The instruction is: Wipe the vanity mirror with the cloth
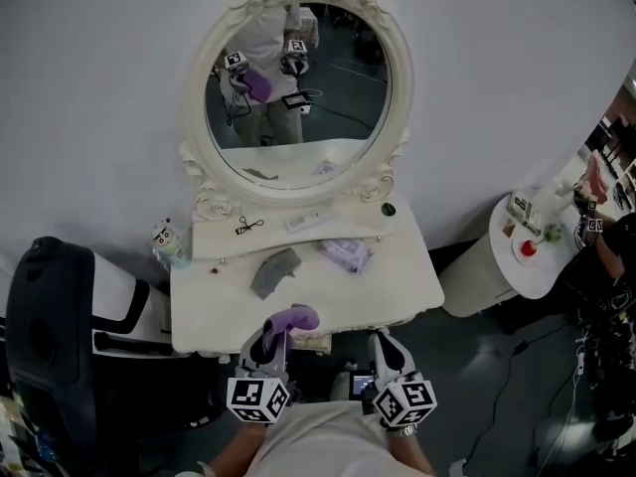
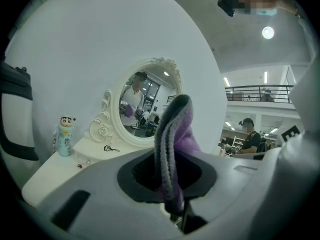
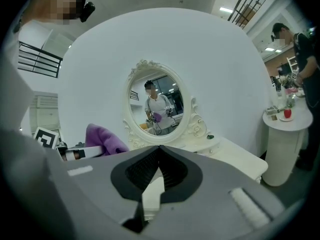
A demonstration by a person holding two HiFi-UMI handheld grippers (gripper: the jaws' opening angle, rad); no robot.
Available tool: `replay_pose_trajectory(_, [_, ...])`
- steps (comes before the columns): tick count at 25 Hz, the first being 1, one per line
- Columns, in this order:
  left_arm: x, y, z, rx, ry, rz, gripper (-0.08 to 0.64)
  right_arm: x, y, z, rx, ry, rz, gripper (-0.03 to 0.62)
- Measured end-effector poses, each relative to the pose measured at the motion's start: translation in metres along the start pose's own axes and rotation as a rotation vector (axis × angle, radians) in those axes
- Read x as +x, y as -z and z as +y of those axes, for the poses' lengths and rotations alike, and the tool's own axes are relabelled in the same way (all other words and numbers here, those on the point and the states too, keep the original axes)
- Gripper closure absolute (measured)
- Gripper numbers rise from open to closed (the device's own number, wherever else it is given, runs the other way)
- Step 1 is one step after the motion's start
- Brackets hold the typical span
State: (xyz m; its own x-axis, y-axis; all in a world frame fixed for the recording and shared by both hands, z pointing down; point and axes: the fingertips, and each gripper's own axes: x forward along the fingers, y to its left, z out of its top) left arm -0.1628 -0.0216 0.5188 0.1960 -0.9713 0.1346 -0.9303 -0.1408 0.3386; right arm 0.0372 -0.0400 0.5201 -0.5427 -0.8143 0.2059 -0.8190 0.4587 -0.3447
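1. Clamping the purple cloth (image 1: 290,318) in the left gripper (image 1: 276,334), low over the front edge of the table (image 1: 397,276), well apart from the vanity mirror (image 1: 298,87).
2. Holding the right gripper (image 1: 388,351) pressed together, empty.
3. Probably needing: lifting forward, presenting the loose end flat to the glass, avoiding the carved frame.

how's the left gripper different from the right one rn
The left gripper is shut on the purple cloth, which sticks up from its jaws; the right gripper is shut on nothing. The cloth blocks part of the left gripper's view of the vanity mirror; the right gripper's view shows it whole. Both sit low at the front edge of the table, facing the mirror.
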Motion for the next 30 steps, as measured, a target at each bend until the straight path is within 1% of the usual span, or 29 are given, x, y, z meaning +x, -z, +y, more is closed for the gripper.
replay_pose_trajectory(2, [0.012,-0.005,0.003,0.0,-0.014,-0.006,0.503,0.014,-0.006,-0.009,-0.002,-0.009,0.01,0.584])
replay_pose_trajectory(4, [0.025,-0.013,0.011,-0.004,-0.052,-0.02,0.503,0.033,-0.012,-0.017,-0.005,-0.031,0.025,0.584])
replay_pose_trajectory(5, [0.03,-0.016,0.016,-0.004,-0.09,-0.024,0.503,0.044,-0.014,-0.02,-0.011,-0.05,0.035,0.584])
replay_pose_trajectory(8, [0.048,-0.023,0.037,0.01,-0.24,-0.011,0.505,0.078,-0.023,-0.025,-0.044,-0.125,0.063,0.584])
replay_pose_trajectory(9, [0.057,-0.026,0.041,0.012,-0.273,-0.009,0.505,0.089,-0.028,-0.028,-0.053,-0.148,0.066,0.584])
replay_pose_trajectory(11, [0.079,-0.037,0.041,0.012,-0.295,-0.016,0.505,0.11,-0.043,-0.037,-0.064,-0.187,0.063,0.584])
replay_pose_trajectory(13, [0.11,-0.056,0.03,0.035,-0.27,-0.032,0.505,0.13,-0.062,-0.052,-0.066,-0.217,0.048,0.584])
replay_pose_trajectory(15, [0.142,-0.084,0.015,0.07,-0.221,-0.057,0.505,0.149,-0.079,-0.07,-0.076,-0.24,0.03,0.584])
replay_pose_trajectory(17, [0.174,-0.117,0.006,0.09,-0.189,-0.087,0.505,0.165,-0.09,-0.086,-0.132,-0.244,0.022,0.584])
replay_pose_trajectory(19, [0.204,-0.153,0.0,0.103,-0.181,-0.122,0.505,0.177,-0.098,-0.099,-0.212,-0.237,0.022,0.584])
replay_pose_trajectory(20, [0.218,-0.171,-0.004,0.108,-0.178,-0.14,0.505,0.18,-0.102,-0.104,-0.232,-0.243,0.022,0.584])
replay_pose_trajectory(23, [0.254,-0.225,-0.021,0.109,-0.152,-0.174,0.505,0.185,-0.109,-0.119,-0.22,-0.279,0.027,0.584])
replay_pose_trajectory(25, [0.277,-0.26,-0.036,0.104,-0.111,-0.182,0.505,0.189,-0.111,-0.133,-0.213,-0.279,0.039,0.584])
replay_pose_trajectory(28, [0.308,-0.312,-0.06,0.084,-0.016,-0.191,0.505,0.194,-0.113,-0.149,-0.198,-0.269,0.048,0.584])
replay_pose_trajectory(30, [0.327,-0.343,-0.073,0.053,0.052,-0.189,0.505,0.198,-0.111,-0.154,-0.189,-0.268,0.048,0.584])
